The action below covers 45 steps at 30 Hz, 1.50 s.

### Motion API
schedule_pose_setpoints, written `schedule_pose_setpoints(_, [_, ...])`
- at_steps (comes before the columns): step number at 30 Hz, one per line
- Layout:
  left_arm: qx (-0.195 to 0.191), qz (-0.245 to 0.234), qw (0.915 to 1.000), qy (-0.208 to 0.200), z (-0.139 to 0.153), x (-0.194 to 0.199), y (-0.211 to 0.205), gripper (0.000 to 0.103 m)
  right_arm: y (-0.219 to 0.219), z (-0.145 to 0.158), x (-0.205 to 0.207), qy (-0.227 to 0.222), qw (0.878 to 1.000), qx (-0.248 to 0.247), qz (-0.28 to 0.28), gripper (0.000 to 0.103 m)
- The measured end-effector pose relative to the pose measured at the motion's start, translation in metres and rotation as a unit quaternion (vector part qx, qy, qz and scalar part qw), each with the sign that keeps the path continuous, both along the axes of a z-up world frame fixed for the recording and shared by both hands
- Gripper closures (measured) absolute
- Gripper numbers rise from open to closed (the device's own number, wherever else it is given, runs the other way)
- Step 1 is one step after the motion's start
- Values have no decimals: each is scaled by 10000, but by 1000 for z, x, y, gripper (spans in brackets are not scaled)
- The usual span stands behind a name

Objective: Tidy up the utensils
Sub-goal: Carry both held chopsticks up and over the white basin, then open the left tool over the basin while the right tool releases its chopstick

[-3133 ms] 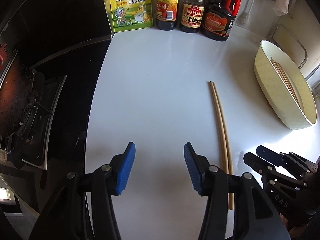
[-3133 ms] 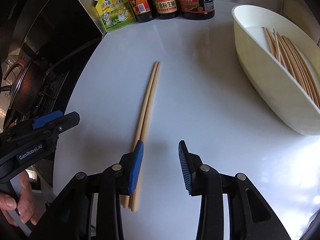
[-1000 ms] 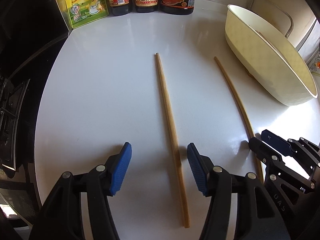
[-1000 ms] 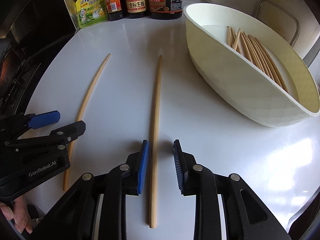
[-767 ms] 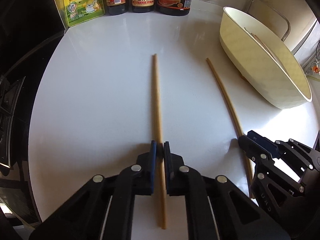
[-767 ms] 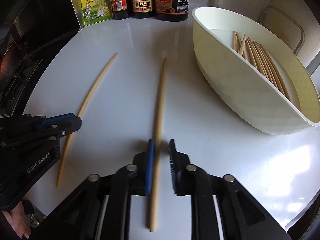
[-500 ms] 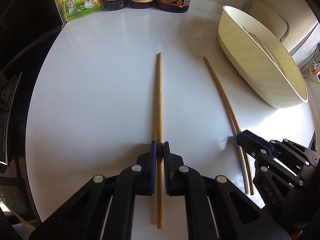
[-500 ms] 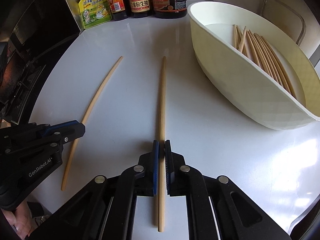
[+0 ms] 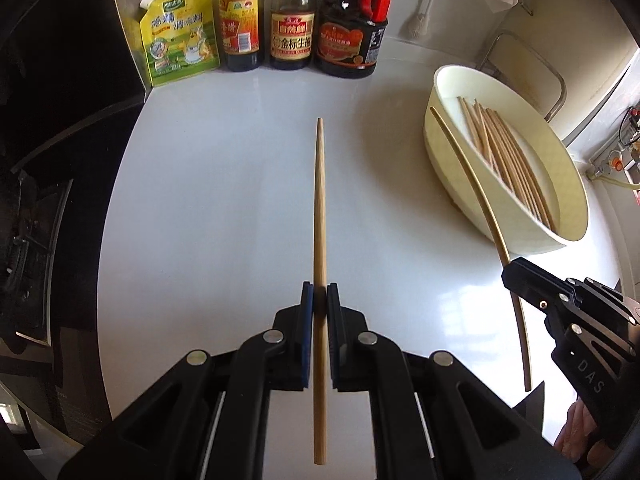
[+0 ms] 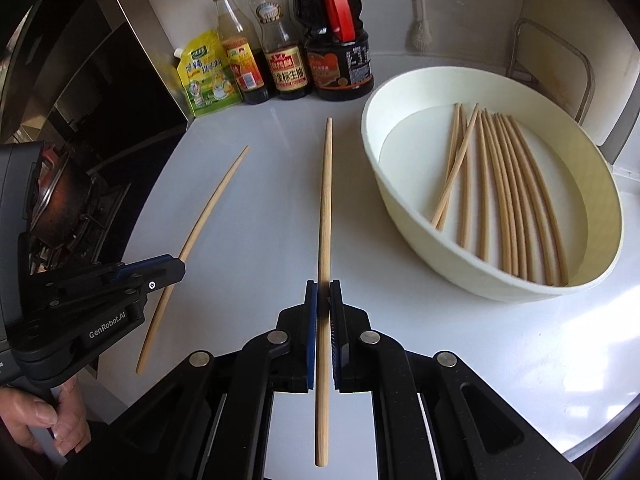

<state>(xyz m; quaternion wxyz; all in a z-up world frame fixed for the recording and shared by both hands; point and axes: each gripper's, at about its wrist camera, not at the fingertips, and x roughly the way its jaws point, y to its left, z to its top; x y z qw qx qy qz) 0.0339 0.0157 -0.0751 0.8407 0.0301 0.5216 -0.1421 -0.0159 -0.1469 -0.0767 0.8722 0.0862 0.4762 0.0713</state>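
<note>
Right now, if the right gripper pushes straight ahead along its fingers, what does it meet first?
Probably the soy sauce bottle at the counter's back, and the held chopstick tip would arrive before the right gripper. Depth is uncertain.

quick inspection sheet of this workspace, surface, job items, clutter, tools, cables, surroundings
surface: white countertop, glossy, with sun glare at its near right.
job's things: two loose chopsticks, one per tool; left chopstick, right chopstick; cream basin with a bundle of chopsticks lying inside.
clutter: yellow seasoning pouch, three sauce bottles at the back edge.
grippers: left tool shut on left chopstick; right tool shut on right chopstick.
cables: yellow cord by the wall outlet, far right.
surroundings: gas stove with pan to the left, metal rack behind the basin.
</note>
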Motion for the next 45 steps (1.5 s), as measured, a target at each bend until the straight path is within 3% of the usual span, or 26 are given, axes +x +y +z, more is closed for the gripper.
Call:
schedule_pose_setpoints(7, [-207, -311, 9983, -441, 50, 23, -53, 96, -56, 40, 8, -402, 9985, 57, -360, 97])
schedule_pose_setpoints(14, [-363, -853, 9942, -539, 65, 50, -137, 96, -129, 39, 23, -362, 9944, 151, -984, 97])
schedule_pose_setpoints(24, [-239, -1306, 9902, -439, 53, 87, -225, 96, -190, 15, 65, 107, 9901, 277, -1375, 97])
schedule_pose_setpoints(37, [21, -1525, 9883, -98, 25, 108, -249, 95, -200, -13, 88, 501, 9874, 401, -1444, 97])
schedule_pose_setpoints(39, [39, -1476, 9890, -117, 27, 109, -246, 86, -199, -12, 89, 483, 9875, 405, -1445, 95])
schedule_pose_setpoints(41, [23, -1389, 9902, -163, 29, 109, -241, 58, -198, -10, 88, 435, 9874, 366, -1477, 84])
schedule_pose_setpoints(42, [-12, -1323, 9910, -203, 31, 109, -237, 52, -198, -8, 88, 409, 9873, 341, -1494, 84])
schedule_pose_setpoints(45, [-41, -1220, 9922, -256, 37, 107, -229, 48, -199, -4, 83, 347, 9873, 303, -1522, 84])
